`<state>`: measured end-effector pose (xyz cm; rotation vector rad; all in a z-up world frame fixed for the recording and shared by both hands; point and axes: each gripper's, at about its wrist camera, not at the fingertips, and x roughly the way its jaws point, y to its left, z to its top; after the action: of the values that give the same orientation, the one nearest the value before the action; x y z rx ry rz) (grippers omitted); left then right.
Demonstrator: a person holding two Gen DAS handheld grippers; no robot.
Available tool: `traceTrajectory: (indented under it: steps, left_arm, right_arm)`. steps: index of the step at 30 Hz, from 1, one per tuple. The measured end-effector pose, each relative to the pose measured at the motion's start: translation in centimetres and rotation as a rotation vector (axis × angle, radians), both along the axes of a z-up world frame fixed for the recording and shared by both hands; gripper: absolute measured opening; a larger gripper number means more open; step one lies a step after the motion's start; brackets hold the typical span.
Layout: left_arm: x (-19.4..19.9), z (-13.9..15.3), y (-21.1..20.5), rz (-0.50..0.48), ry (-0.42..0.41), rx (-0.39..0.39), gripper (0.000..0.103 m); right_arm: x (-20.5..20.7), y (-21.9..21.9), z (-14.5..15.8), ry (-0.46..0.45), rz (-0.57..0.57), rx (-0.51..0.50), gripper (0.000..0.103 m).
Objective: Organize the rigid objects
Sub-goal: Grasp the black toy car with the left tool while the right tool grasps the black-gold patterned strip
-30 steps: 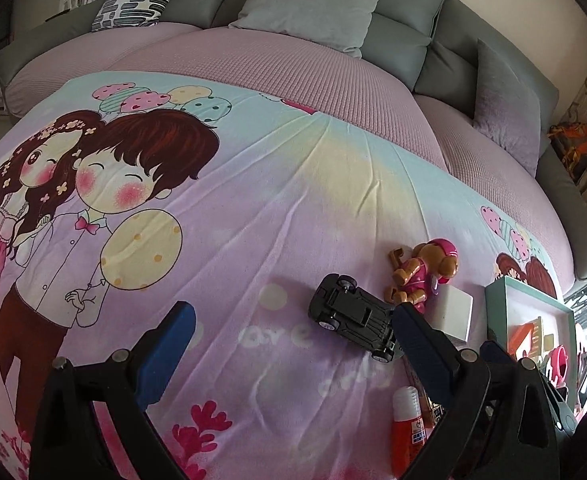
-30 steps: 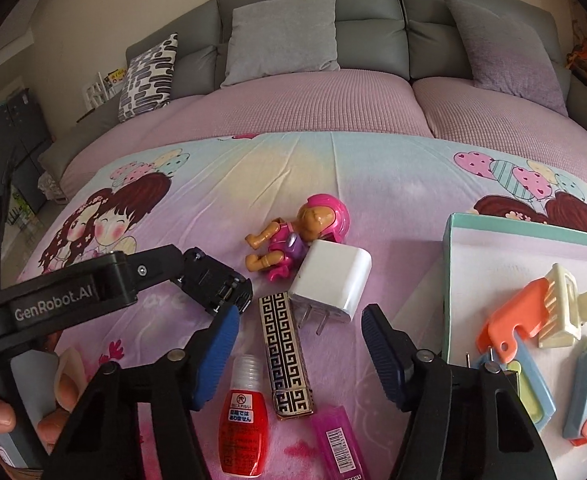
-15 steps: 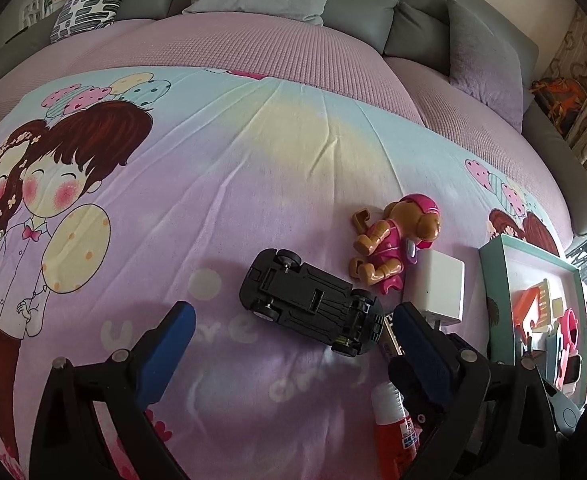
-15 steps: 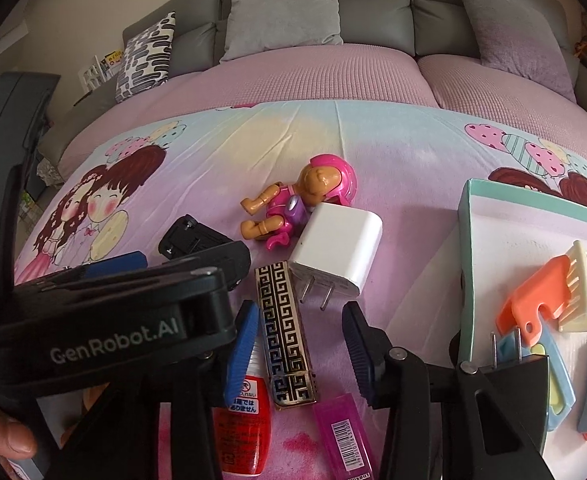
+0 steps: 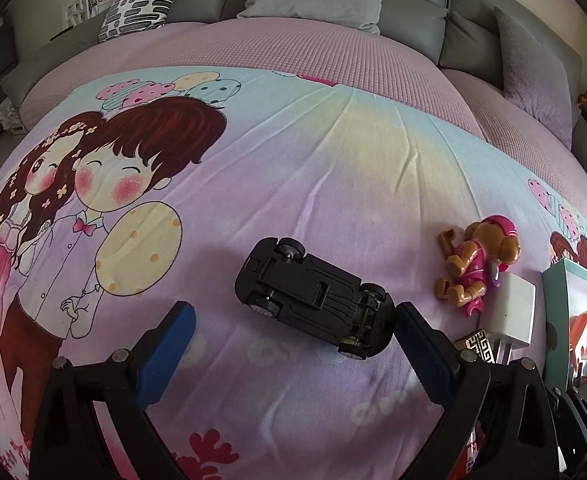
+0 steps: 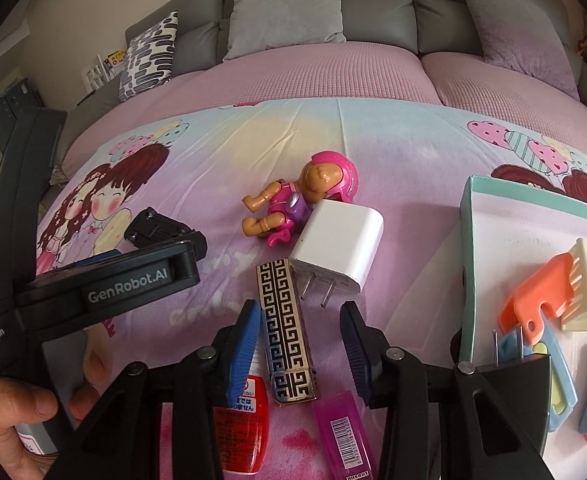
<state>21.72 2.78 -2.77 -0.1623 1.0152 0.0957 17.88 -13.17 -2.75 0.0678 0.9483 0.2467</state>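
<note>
A black toy car [image 5: 313, 304] lies upside down on the cartoon blanket, just beyond my open left gripper [image 5: 291, 330], its rear by the right pad; its nose shows in the right wrist view [image 6: 153, 229]. A pink toy pup [image 6: 305, 200] leans on a white charger [image 6: 339, 248]. My open right gripper [image 6: 301, 348] straddles a black-and-gold patterned case [image 6: 285, 328]. A red bottle [image 6: 241, 420] and a pink lighter [image 6: 343, 436] lie under it. A teal-rimmed tray [image 6: 466, 272] at right holds several coloured combs and clips [image 6: 549, 292].
The blanket [image 5: 333, 184] covers a pink-quilted sofa bed with grey cushions [image 6: 285, 8] at the back. The left gripper's body [image 6: 93, 284] and a hand cross the left of the right wrist view. The tray edge [image 5: 557, 292] is at the far right.
My left gripper has come closer to the black car, which now sits larger and nearer between its pads. My right gripper has moved down over the patterned case and narrowed somewhat.
</note>
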Motion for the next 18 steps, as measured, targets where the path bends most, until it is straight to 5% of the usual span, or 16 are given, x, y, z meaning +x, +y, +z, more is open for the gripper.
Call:
traceTrajectory:
  steps: [14, 18]
  left_arm:
    - [0.3, -0.4, 0.1, -0.008, -0.031, 0.061, 0.098]
    - [0.2, -0.4, -0.2, -0.021, -0.043, 0.074, 0.085]
  right_arm:
    - [0.0, 1.0, -0.4, 0.008, 0.036, -0.013, 0.026]
    - [0.0, 1.0, -0.4, 0.008, 0.037, -0.006, 0.025]
